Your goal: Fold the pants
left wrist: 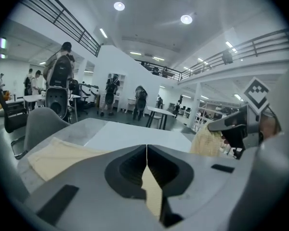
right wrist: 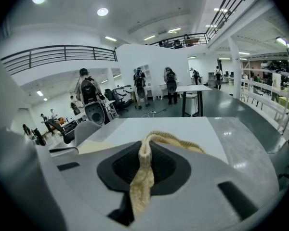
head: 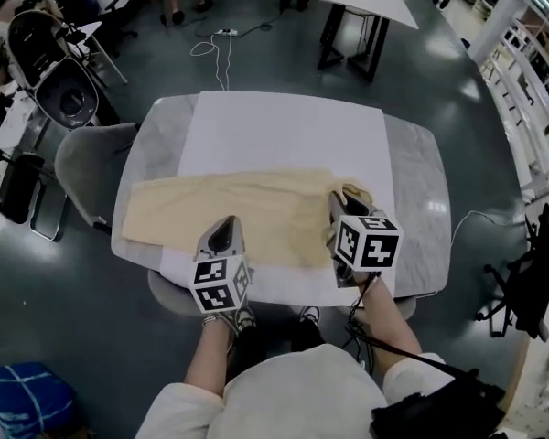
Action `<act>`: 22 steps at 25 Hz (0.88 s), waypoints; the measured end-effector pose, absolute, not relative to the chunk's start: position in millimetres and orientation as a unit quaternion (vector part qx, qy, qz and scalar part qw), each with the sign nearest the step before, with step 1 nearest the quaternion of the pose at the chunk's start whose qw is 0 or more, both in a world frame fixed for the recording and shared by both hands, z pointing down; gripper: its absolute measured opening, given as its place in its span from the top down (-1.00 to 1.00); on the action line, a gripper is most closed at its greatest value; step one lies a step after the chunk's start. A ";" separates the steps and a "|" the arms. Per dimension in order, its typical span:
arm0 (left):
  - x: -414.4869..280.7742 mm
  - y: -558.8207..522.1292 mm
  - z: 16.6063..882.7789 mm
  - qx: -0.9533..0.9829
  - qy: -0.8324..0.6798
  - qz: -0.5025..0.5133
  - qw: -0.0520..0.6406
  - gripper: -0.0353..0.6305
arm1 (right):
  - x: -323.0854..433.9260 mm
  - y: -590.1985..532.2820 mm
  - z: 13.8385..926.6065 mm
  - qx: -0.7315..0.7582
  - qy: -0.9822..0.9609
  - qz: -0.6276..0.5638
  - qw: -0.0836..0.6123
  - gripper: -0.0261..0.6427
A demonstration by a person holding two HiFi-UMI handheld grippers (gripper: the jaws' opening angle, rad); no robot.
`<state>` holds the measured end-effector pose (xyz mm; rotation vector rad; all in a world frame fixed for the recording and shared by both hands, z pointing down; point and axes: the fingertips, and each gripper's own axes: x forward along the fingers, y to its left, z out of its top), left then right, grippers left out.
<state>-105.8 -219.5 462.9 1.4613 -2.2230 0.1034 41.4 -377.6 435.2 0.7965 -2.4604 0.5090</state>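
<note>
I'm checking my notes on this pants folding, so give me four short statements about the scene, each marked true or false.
1. The left gripper and the right gripper both grip the pants. True.
2. The pants are dark blue. False: they are pale yellow.
3. The pants lie across a white sheet on a grey table. True.
4. The right gripper's jaws are wide open and empty. False: they pinch a ribbed edge of the pants.

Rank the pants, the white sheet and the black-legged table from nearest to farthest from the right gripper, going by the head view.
1. pants: pinched in the jaws of the right gripper, at their right end.
2. white sheet: flat on the tabletop, just beyond the gripper.
3. black-legged table: across the floor, at the view's top.
</note>
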 end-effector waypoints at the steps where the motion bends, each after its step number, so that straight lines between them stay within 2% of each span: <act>1: -116.0 -209.8 459.6 0.525 -0.816 0.034 0.238 0.87 | 30.7 -372.5 430.4 0.285 -0.906 0.184 0.251 0.82; 11: -219.5 -109.0 435.4 0.459 -0.858 0.011 0.230 0.87 | -85.8 -304.4 391.5 0.214 -0.932 0.150 0.252 0.82; 22: -304.7 -5.6 448.6 0.392 -0.888 0.016 0.240 0.87 | -212.2 -209.5 407.2 0.117 -0.947 0.127 0.272 0.82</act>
